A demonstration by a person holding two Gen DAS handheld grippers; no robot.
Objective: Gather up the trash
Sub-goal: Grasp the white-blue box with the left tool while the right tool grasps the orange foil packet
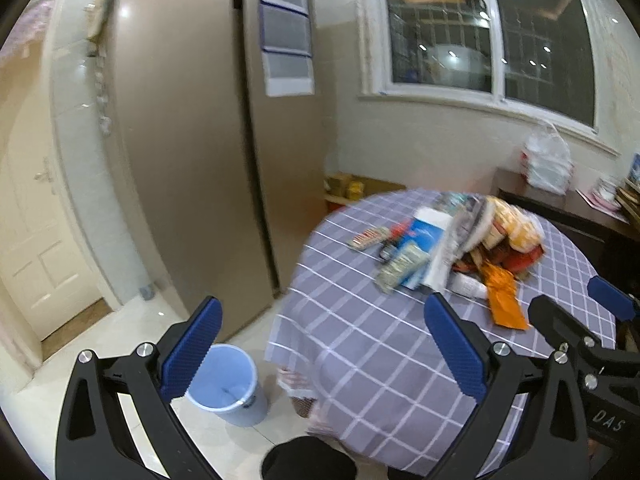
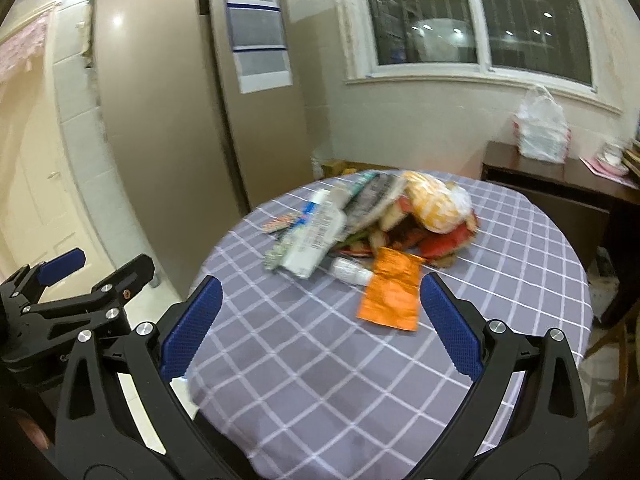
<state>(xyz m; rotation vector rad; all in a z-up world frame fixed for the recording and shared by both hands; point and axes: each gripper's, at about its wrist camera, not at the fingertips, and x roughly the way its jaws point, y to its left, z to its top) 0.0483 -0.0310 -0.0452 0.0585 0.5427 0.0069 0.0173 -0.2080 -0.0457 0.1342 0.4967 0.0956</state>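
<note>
Both your claws hang spread and empty. The orange wrapper [image 2: 390, 294] lies flat on the checked tablecloth [image 2: 320, 360], just ahead between the right claw [image 2: 320, 320] tips. Come in low. The blue bin [image 1: 226, 384] stands below the left claw [image 1: 320, 344].

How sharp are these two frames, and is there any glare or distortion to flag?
Left wrist view: the heap of wrappers and packets on the grey checked tablecloth is motion-smeared, ceiling lights glare on the tall beige fridge. Right wrist view: the same heap smeared, the flat orange foil packet clearer. Both: fisheye bending, dark corners.
</note>
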